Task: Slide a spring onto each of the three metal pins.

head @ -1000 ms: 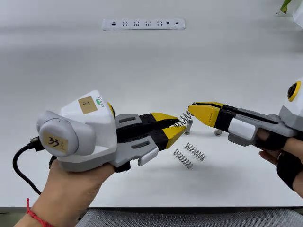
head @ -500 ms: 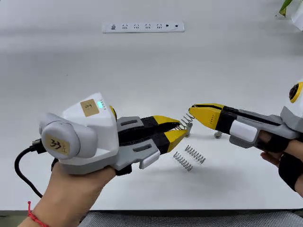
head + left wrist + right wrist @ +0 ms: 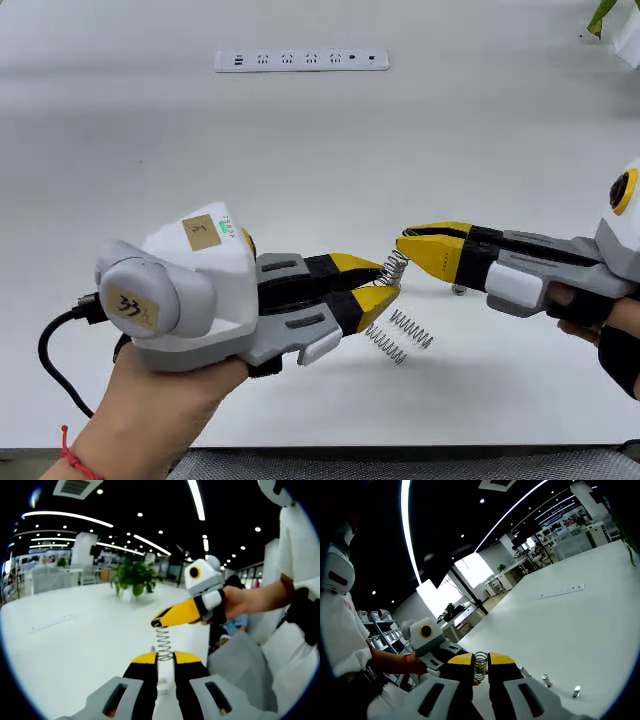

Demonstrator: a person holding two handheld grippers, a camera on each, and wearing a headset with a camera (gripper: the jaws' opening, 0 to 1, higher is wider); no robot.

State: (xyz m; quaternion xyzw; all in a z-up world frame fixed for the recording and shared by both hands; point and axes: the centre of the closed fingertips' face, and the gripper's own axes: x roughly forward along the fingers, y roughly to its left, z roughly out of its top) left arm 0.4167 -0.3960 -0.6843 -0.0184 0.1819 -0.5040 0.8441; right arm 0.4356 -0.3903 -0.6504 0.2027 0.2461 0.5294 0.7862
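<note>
One spring hangs in the air between my two grippers. My left gripper is shut on its near end, where the coil rises from between the yellow jaws. My right gripper pinches the far end, and the spring shows end-on between its jaws. Two more springs lie side by side on the white table below. Three short metal pins stand in a row on the table; one pin peeks out under the right gripper.
A white power strip lies at the far side of the table. A green plant sits at the far right corner. The left gripper's black cable loops near the front edge.
Both grippers have sunk a little toward the table with the spring still between them. The right gripper now hides the pin that showed beside the spring.
</note>
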